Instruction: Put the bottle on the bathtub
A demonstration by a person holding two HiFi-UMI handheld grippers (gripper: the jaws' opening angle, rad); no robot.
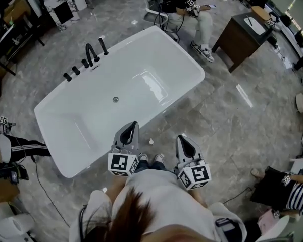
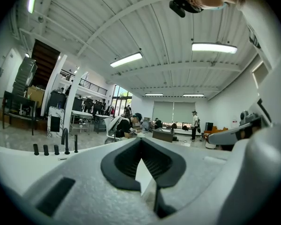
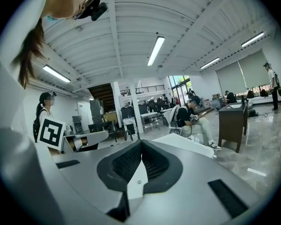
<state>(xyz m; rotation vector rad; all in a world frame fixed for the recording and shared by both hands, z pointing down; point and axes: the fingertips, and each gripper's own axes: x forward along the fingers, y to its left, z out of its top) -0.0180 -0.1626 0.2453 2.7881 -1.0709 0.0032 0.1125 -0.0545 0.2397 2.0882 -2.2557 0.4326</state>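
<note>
Two empty tools, left hand-held gripper point(image 1: 133, 127) and right hand-held gripper point(image 1: 182, 138), pressed together; only head view shows bathtub point(image 1: 188, 55) drain point(image 1: 115, 99)

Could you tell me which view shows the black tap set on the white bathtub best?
The head view: the black tap set stands whole on the white bathtub's rim, seen from above. The left gripper view shows it only as small dark posts at left; the right gripper view does not show it.
</note>
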